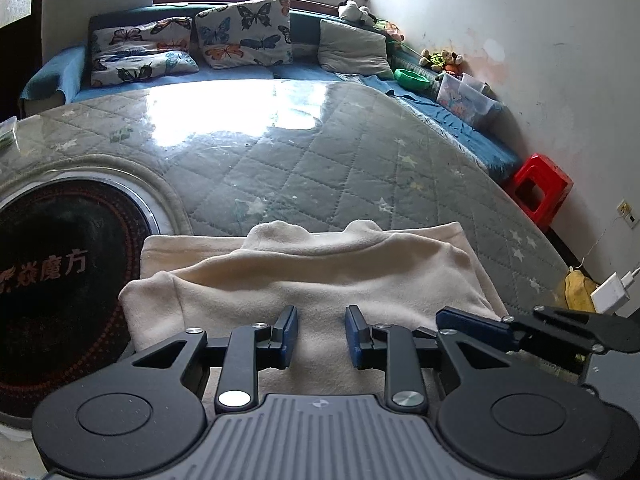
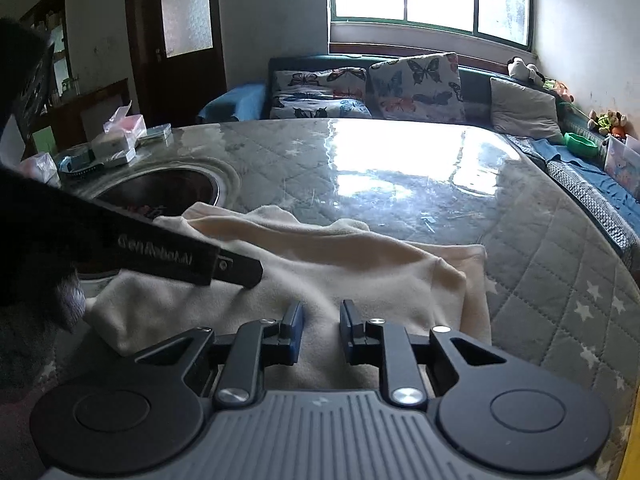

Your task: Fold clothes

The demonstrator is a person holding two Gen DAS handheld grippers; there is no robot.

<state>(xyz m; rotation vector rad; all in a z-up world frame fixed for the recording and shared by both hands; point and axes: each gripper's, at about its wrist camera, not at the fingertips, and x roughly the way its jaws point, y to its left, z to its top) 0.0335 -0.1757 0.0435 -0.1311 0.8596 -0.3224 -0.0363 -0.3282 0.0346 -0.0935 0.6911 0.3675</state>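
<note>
Cream garment [image 1: 304, 280] folded on quilted table [image 1: 320, 160]; both grippers open above.

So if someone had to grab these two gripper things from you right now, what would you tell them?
Left gripper: open, empty, over the near part of the cream garment.
Right gripper: open, empty, over the same garment, just to the right of the left one.
The garment lies on the quilted table, partly overlapping the round black heater inset.
Done: it looks partly folded, with layers doubled over.
Left: probably grip the near edge and finish the fold.
</note>
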